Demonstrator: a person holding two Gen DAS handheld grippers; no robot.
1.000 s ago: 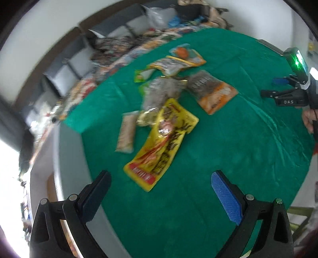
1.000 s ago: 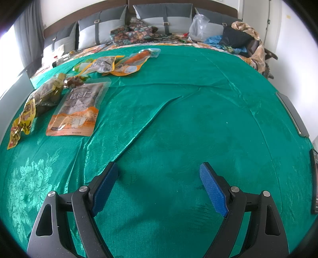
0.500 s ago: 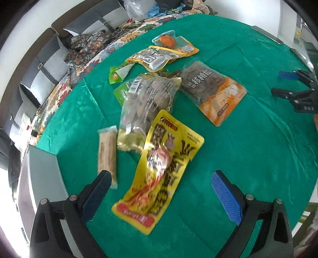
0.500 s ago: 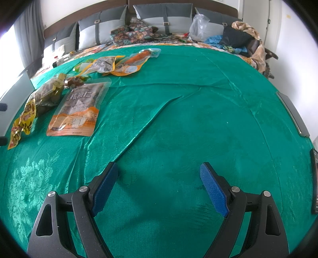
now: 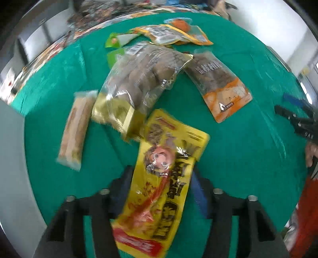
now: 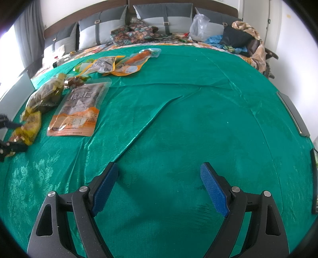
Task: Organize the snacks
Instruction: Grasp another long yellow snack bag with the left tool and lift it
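A long yellow snack packet (image 5: 159,208) with a cartoon face lies on the green cloth (image 5: 238,158). My left gripper (image 5: 161,172) points down over it, jaws closing, and the pads meet the packet's two long edges at its middle. Beyond it lie a clear bag of brown nuts (image 5: 139,79), an orange walnut pouch (image 5: 218,85) and a slim beige bar (image 5: 76,129). My right gripper (image 6: 159,168) hovers open over bare cloth with nothing between its fingers. In the right wrist view the yellow packet (image 6: 27,127) is at the far left, the left gripper's fingers (image 6: 10,125) on either side of it.
More packets (image 5: 169,33) and green sachets (image 5: 113,39) lie at the far side of the cloth. Grey cushions (image 6: 163,17), patterned fabric (image 6: 133,33), a plastic bag (image 6: 198,25) and heaped clothes (image 6: 238,41) line the back. A hand (image 5: 312,154) shows at the right.
My left gripper has dropped onto the yellow packet and its jaws have narrowed from wide open to the packet's edges. The right gripper has not moved.
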